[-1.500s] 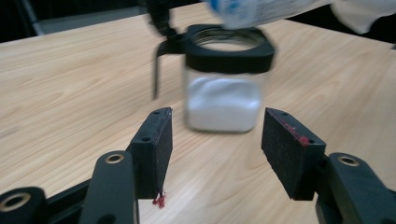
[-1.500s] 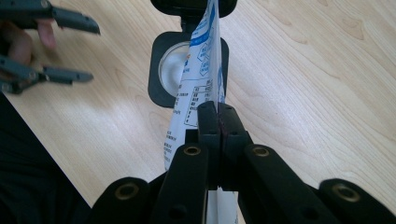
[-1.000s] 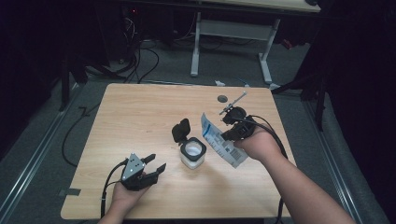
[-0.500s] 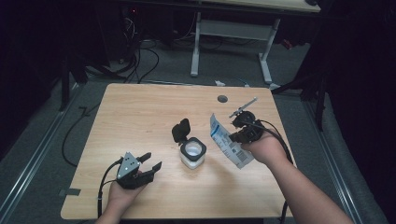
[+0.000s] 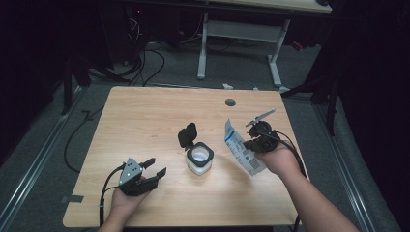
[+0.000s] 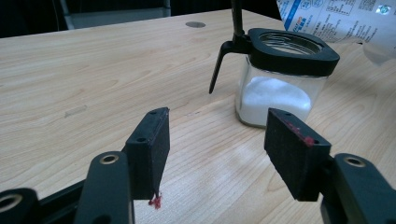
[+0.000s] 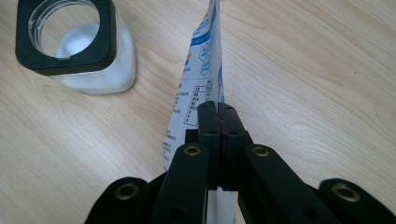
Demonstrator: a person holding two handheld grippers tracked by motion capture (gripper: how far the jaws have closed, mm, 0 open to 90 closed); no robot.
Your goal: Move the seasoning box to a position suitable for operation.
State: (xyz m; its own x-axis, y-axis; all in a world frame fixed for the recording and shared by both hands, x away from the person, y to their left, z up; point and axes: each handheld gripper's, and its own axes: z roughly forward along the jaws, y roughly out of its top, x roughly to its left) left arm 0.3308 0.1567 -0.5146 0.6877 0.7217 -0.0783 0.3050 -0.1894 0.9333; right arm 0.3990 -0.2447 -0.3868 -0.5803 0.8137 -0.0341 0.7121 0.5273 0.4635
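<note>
White powder is sitting low in the open jar (image 5: 199, 159) mid-surface; right tool (image 5: 255, 143) is pinching the sachet (image 5: 240, 147) beside it, nothing pouring yet, left tool (image 5: 153, 172) is waiting open, empty.

Count, quick: 1 glass jar (image 5: 199, 159) w/ white powder inside, its 1 black flip lid (image 5: 187, 135) hinged open. 1 printed packet (image 5: 242, 151), blue-and-white. 2 handheld grippers: left gripper (image 5: 155, 167) & right gripper (image 5: 251, 144), 2 jaws each, so 4 jaws total. 2 hands in shot. 1 wooden counter (image 5: 145, 116) w/ 1 round hole (image 5: 230, 102) far right. 1 second desk frame (image 5: 239, 29) beyond, far side, w/ 2 white legs.
</note>
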